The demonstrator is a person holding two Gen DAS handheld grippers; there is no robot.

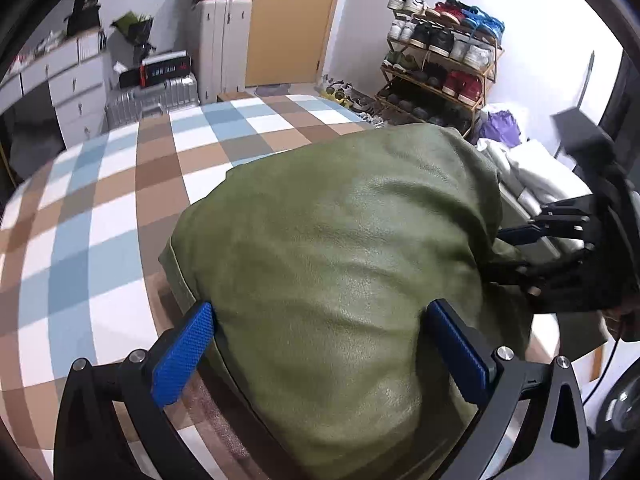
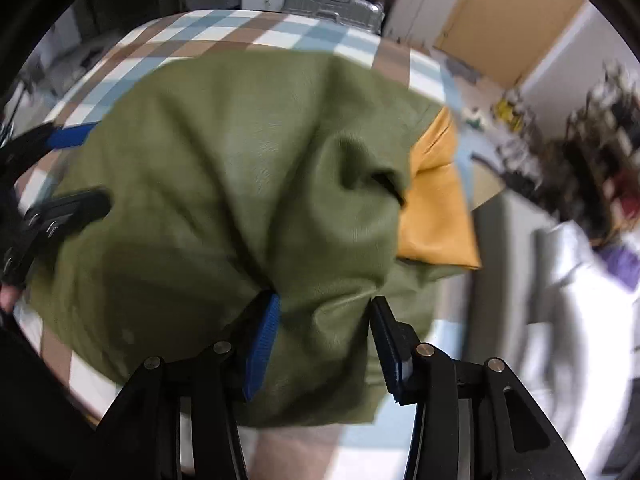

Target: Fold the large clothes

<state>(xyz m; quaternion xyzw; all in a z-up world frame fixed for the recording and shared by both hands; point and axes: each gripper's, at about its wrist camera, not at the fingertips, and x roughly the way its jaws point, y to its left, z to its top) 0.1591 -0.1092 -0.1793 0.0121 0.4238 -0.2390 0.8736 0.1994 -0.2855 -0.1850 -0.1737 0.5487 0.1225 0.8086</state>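
A large olive-green garment (image 1: 340, 240) with a leather-like surface lies bunched on the checked bed (image 1: 120, 200). My left gripper (image 1: 316, 344) has blue pads (image 1: 180, 356) set wide apart, with the garment's near part between them. In the right wrist view the same garment (image 2: 240, 180) shows an orange-yellow lining (image 2: 436, 208) at its right. My right gripper (image 2: 324, 336) has cloth bunched between its fingers (image 2: 262, 344). The right gripper shows at the right edge of the left wrist view (image 1: 560, 240), at the garment's side. The left gripper shows at the left of the right wrist view (image 2: 60, 176).
A shoe rack (image 1: 440, 60) stands against the far wall beside a wooden door (image 1: 292, 20). A white cabinet (image 1: 224, 48), a silver suitcase (image 1: 160, 96) and drawers (image 1: 76, 80) line the bed's far side. White and purple clothes (image 1: 516, 148) lie piled at the right.
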